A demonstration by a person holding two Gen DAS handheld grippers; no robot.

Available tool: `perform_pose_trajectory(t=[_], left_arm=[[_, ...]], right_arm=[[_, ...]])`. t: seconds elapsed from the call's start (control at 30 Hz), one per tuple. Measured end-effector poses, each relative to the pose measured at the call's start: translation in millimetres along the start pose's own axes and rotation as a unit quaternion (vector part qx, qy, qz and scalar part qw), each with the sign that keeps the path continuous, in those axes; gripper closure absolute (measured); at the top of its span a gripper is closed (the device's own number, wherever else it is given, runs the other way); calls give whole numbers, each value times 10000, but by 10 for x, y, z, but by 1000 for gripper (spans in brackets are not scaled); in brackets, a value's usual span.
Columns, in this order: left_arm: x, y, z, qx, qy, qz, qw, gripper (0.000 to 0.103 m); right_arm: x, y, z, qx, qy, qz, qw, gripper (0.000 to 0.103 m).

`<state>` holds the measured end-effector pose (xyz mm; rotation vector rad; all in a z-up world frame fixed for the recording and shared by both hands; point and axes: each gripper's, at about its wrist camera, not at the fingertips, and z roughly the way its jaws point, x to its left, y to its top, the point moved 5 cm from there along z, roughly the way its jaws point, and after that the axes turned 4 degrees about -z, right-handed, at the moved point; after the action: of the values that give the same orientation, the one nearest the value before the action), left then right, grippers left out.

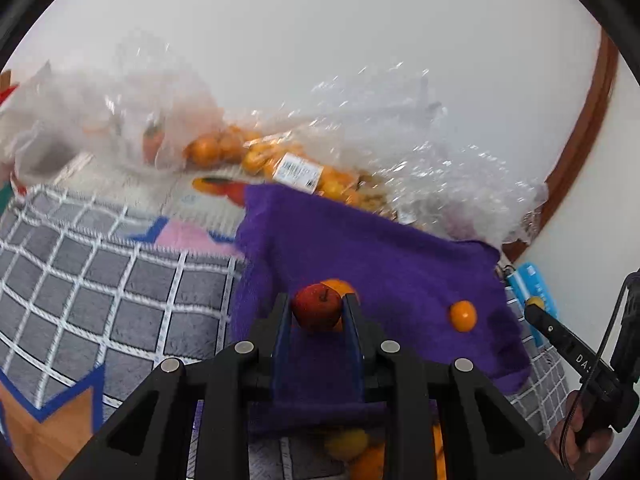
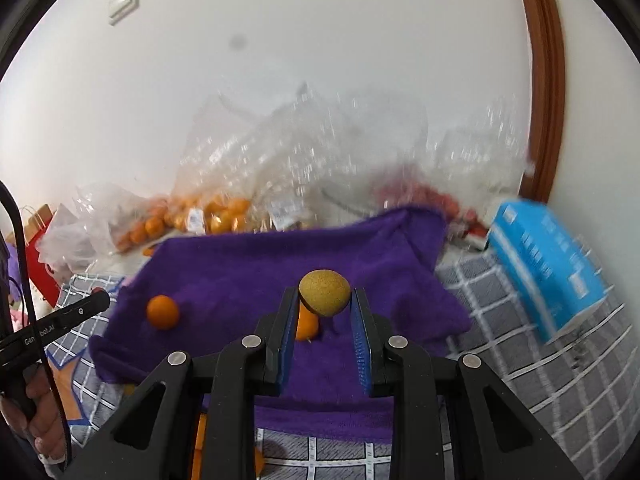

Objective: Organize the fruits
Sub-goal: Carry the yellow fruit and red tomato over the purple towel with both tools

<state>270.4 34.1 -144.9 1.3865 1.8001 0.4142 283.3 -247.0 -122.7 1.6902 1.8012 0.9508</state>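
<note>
Left wrist view: a small red apple [image 1: 317, 306] is clamped between the left gripper [image 1: 316, 312] fingers above the purple towel [image 1: 360, 248] — presumably for sorting; a loose orange [image 1: 463, 316] lies on the towel nearby.

Right wrist view: a yellow-green pear-like fruit [image 2: 325, 293] is gripped by the right gripper [image 2: 325, 300] over the same towel — another orange [image 2: 307, 325] sits behind it.

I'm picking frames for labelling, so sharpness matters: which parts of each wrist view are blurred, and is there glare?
Left wrist view: the red apple in the left gripper is sharp, while the plastic bags are smeared, with white glints. Right wrist view: the blue box and bags streak, but the yellow-green fruit in the right gripper stays crisp.
</note>
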Motion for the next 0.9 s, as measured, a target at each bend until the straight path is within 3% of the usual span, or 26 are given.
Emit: perform_pose_trajectory(t=[0.1, 0.9], left_arm=[[12, -39, 80, 163, 41, 24, 9999, 79], [-29, -148, 199, 132, 127, 246, 9995, 79]], right_arm=[[-14, -72, 125, 200, -78, -58, 9998, 77], [57, -372, 494, 732, -31, -177, 9972, 77]])
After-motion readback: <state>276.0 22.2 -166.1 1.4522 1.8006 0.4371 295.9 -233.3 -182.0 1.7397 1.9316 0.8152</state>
